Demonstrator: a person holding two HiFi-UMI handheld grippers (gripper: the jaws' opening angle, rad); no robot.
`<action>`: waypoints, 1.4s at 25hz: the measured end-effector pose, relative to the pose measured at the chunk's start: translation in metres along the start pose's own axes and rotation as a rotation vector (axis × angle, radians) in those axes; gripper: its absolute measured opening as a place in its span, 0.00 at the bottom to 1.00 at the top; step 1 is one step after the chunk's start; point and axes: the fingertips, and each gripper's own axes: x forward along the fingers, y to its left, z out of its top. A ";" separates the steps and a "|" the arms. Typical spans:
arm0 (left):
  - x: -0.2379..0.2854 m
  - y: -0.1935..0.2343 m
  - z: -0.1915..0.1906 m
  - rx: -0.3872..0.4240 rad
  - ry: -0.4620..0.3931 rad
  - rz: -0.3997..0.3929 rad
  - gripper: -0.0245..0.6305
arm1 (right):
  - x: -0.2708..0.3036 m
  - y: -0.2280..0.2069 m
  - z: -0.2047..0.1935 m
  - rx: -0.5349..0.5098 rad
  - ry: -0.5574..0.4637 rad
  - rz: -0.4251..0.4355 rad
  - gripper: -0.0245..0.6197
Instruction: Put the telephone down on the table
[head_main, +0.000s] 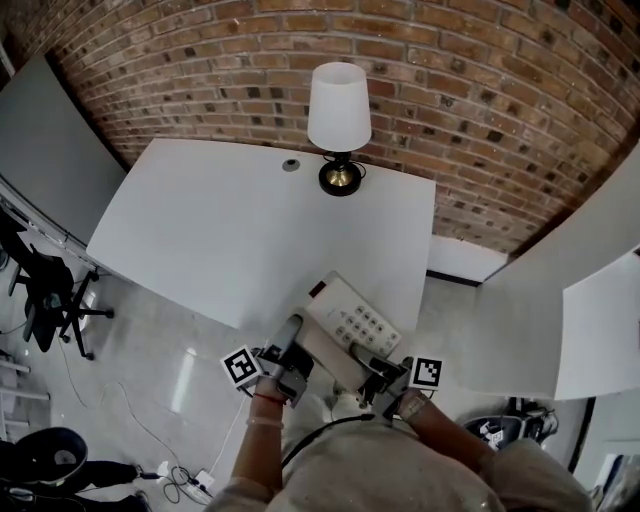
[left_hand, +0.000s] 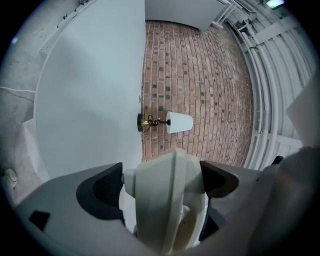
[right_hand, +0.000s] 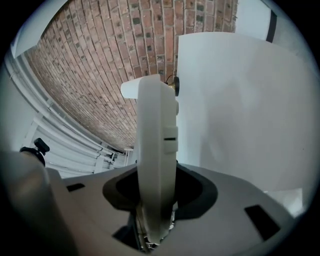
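Telephone (head_main: 352, 318) hangs over the near edge of the table (head_main: 220, 230). The left gripper (head_main: 292, 347) and the right gripper (head_main: 373, 368) each clamp one side. I think it must next go forward, then down flat.

A left claw (head_main: 294, 328) and right claw (head_main: 366, 362) are gripping a telephone (head_main: 352, 320) at 6 o'clock, by the near edge of the white surface (head_main: 225, 230); a lamp (head_main: 339, 122) is standing at 12 o'clock.

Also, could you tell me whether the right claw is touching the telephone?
Touching. The right gripper view shows the right claw closed on the telephone, its jaws pressed against both sides.
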 end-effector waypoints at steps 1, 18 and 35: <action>0.003 0.002 0.001 0.000 0.001 0.005 0.77 | 0.001 -0.001 0.004 0.005 -0.006 -0.004 0.29; 0.092 0.030 0.049 -0.060 0.195 0.075 0.77 | 0.042 -0.017 0.068 0.062 -0.234 -0.058 0.29; 0.174 0.058 0.093 -0.076 0.399 0.138 0.77 | 0.087 -0.033 0.129 0.107 -0.476 -0.091 0.29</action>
